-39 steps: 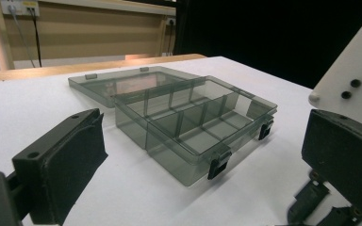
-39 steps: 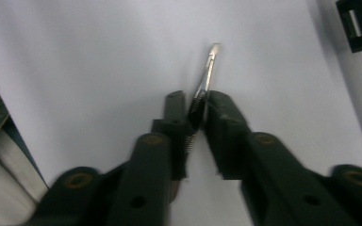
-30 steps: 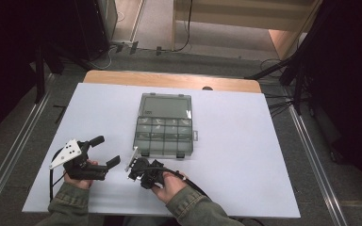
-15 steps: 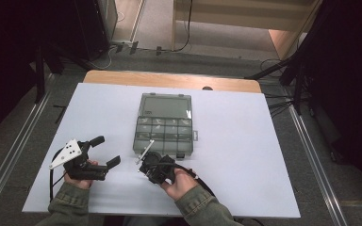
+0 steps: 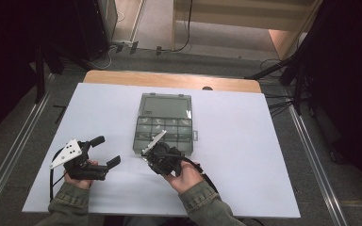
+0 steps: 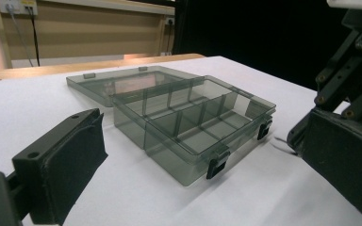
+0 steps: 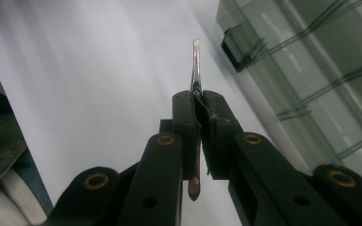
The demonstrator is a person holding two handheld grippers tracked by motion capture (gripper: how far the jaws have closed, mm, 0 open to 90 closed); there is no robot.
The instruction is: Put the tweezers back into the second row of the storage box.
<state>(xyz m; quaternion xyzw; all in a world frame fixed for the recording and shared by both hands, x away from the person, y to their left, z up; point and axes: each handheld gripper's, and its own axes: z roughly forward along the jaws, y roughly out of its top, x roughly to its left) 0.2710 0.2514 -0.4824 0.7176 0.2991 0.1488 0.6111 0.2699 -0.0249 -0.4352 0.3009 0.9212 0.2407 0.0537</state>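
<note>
Gripping a thin tool [image 7: 196,66], right tongs [image 7: 198,101] hide its middle.

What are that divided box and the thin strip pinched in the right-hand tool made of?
The box looks like smoky grey see-through plastic: you see its dividers through the walls, and light glints on the open lid. The thin strip, pinched in the right gripper, looks like shiny metal, silvery with a bright reflective edge, though that is not certain.

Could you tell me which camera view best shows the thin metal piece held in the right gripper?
The right gripper view: the right gripper is shut on the thin metal piece, seen edge-on and close. The high view hides it behind the gripper; the left gripper view leaves it indistinct.
</note>
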